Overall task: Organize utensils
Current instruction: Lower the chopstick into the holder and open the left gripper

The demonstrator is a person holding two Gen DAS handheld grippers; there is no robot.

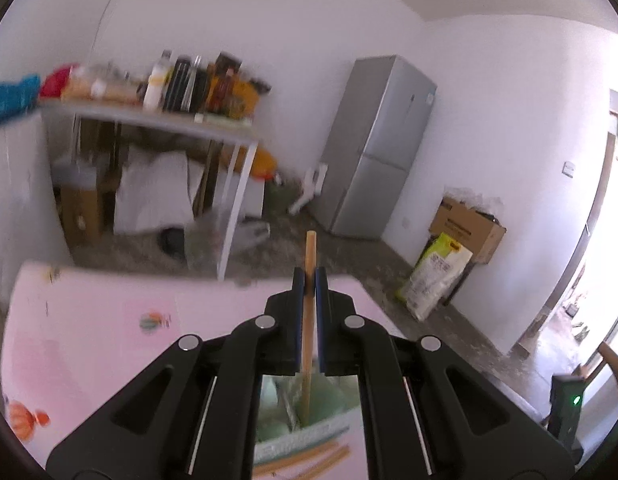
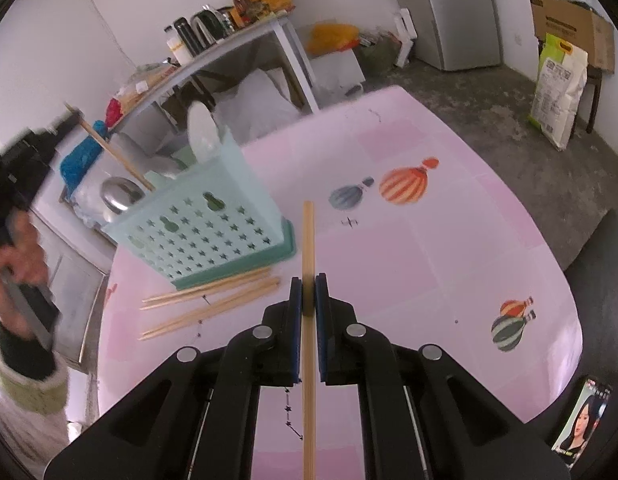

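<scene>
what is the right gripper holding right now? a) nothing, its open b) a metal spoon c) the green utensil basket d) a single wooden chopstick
d: in the right wrist view the right gripper is shut on one wooden chopstick, while the green utensil basket stands apart on the pink table.

Pale pink tablecloth all over, printed with hot-air balloons: orange-and-white stripes on the big balloon, grey-blue stripes on the smaller one beside it, dark green-and-white plus orange on the pair near the edge. Mint-green utensil basket with star cutouts and gourd-shaped holes, darker teal base. Light tan wood on the loose chopsticks and on the chopstick between the right gripper pads, black body with blue pads. Same black and blue on the left gripper, same tan on its chopstick. Silver-grey fridge, brown cardboard box, white and lime-green sack.
</scene>
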